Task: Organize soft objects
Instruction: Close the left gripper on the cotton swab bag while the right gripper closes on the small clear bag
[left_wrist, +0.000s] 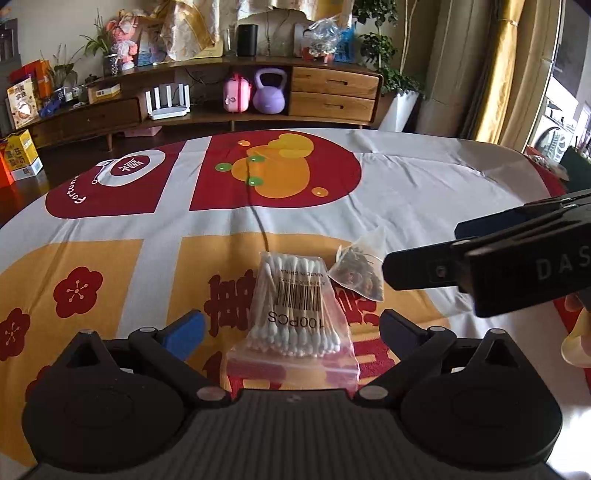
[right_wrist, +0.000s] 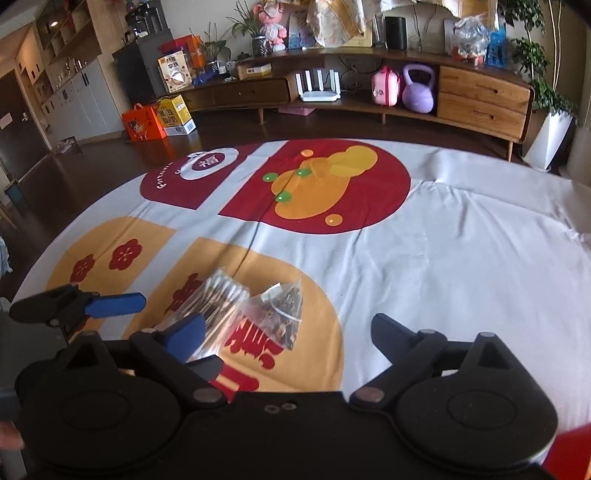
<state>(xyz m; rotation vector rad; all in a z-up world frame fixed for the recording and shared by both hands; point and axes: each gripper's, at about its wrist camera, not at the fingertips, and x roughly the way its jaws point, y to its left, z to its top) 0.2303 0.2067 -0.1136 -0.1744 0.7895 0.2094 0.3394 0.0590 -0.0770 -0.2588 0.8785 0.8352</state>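
A clear zip bag of cotton swabs (left_wrist: 295, 314) lies flat on the printed tablecloth (left_wrist: 424, 192), between the spread fingers of my left gripper (left_wrist: 291, 328), which is open and holds nothing. A clear pyramid tea bag (left_wrist: 358, 269) lies just right of it. My right gripper (left_wrist: 424, 254) reaches in from the right, beside the tea bag. In the right wrist view the right gripper (right_wrist: 288, 332) is open, with the tea bag (right_wrist: 280, 314) between its fingers and the swab bag (right_wrist: 218, 299) at its left finger. The left gripper's blue fingertip (right_wrist: 114, 304) shows at the left.
A thin dark cord (left_wrist: 258, 218) runs across the cloth toward the swab bag. Beyond the table's far edge stands a long wooden cabinet (left_wrist: 332, 92) with a purple kettlebell (left_wrist: 269, 92), a pink case and a white router. Gift boxes (right_wrist: 159, 118) sit on the floor.
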